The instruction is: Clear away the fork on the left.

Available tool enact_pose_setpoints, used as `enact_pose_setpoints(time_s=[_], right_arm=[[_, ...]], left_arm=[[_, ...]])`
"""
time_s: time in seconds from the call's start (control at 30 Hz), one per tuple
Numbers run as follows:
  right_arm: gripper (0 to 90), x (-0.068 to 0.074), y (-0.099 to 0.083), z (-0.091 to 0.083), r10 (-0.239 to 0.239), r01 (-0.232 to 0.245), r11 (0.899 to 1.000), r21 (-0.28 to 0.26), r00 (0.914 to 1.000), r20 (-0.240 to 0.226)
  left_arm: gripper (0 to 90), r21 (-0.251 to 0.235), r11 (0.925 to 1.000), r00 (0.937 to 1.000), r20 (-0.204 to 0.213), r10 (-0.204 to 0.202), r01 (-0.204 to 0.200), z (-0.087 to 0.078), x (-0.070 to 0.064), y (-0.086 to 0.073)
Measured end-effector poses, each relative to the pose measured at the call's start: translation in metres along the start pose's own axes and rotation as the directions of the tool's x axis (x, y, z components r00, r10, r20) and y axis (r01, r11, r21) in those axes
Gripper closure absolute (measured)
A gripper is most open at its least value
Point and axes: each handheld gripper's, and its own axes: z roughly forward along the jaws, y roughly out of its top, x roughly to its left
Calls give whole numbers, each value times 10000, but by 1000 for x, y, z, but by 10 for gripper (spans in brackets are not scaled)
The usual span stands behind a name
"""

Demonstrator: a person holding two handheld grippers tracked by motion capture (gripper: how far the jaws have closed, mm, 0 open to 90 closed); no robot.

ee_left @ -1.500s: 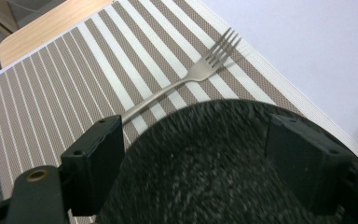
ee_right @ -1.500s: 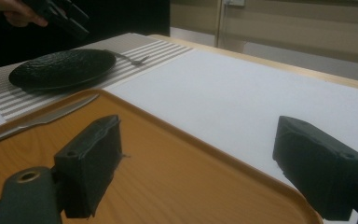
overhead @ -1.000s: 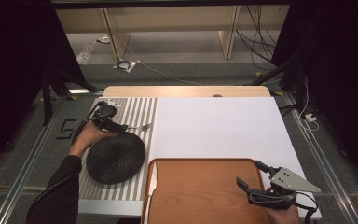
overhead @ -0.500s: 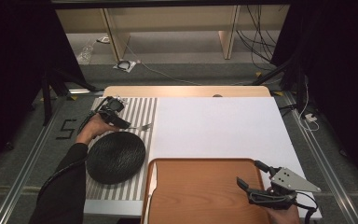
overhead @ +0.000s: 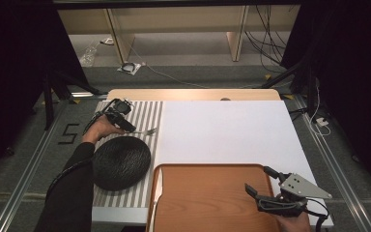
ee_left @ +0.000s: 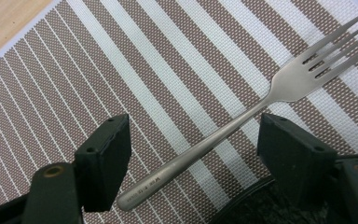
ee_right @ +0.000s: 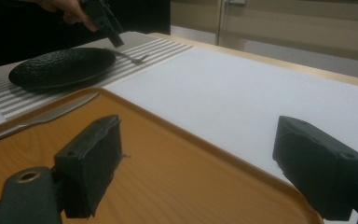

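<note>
From the high view, the left tool (overhead: 128,126) sits over the far left of the tabletop (overhead: 222,130), on the striped placemat (overhead: 145,113), and the fork (overhead: 147,131) lies just to its right, tines pointing right toward the white sheet (overhead: 232,135), with the black plate (overhead: 121,162) just on the near side of it. The right tool (overhead: 261,186) hovers well apart over the wooden tray (overhead: 198,198) at the near right, so the left hand is plainly the nearer one. In the left gripper view the jaws stand spread wide and the fork (ee_left: 242,119) runs diagonally between them, handle end low near the left jaw, tines up and away to the right; the long axis crosses the gap at a slant, so closing squarely looks to call for a slight turn. In the right gripper view that tool's jaws gape open over the tray (ee_right: 168,158), gripping nothing, with a knife (ee_right: 42,116) lying at the tray's far left edge and the plate (ee_right: 60,65) beyond.
</note>
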Motion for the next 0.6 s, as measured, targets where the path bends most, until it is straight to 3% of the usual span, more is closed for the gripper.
enact_pose_setpoints(time_s=[0.13, 0.6], right_arm=[[164, -1, 0, 0, 13, -13, 10000, 11, 10000, -15], [164, -1, 0, 1, -11, 11, 10000, 46, 10000, -1]], left_arm=[[287, 327, 9988, 9993, -93, 369, -366, 5, -1, 1], [385, 623, 9951, 9970, 189, 753, -763, 13, 0, 1]])
